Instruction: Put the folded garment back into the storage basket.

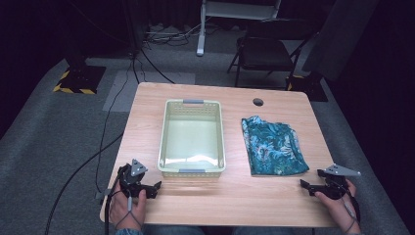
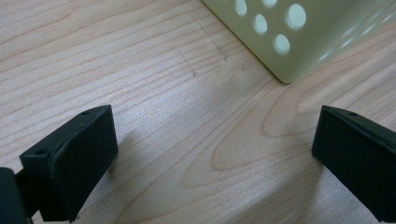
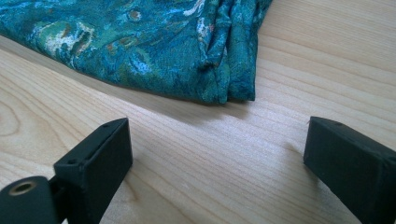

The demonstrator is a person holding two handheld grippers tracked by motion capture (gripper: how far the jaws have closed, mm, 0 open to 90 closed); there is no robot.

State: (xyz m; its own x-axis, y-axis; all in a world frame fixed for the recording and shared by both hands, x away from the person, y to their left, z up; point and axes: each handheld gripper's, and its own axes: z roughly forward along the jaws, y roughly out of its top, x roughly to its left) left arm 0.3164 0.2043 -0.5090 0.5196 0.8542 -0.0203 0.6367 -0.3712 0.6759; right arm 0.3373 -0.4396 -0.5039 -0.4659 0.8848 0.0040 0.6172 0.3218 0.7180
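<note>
Folded teal floral-patterned cloth [image 1: 273,145]: flat on the light wooden table [image 1: 235,196], right half, toward the near edge. Pale green perforated plastic basket [image 1: 192,171]: centre (nothing in it). Left gripper [image 1: 157,186]: near-left corner, jaws released, nothing between. Right gripper [image 1: 304,185]: near-right corner, just short of the cloth, jaws released

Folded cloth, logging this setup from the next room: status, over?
Left gripper open, empty, near basket corner. Right gripper open, empty, short of the folded cloth. Cloth flat on table, untouched. Nothing between.
</note>
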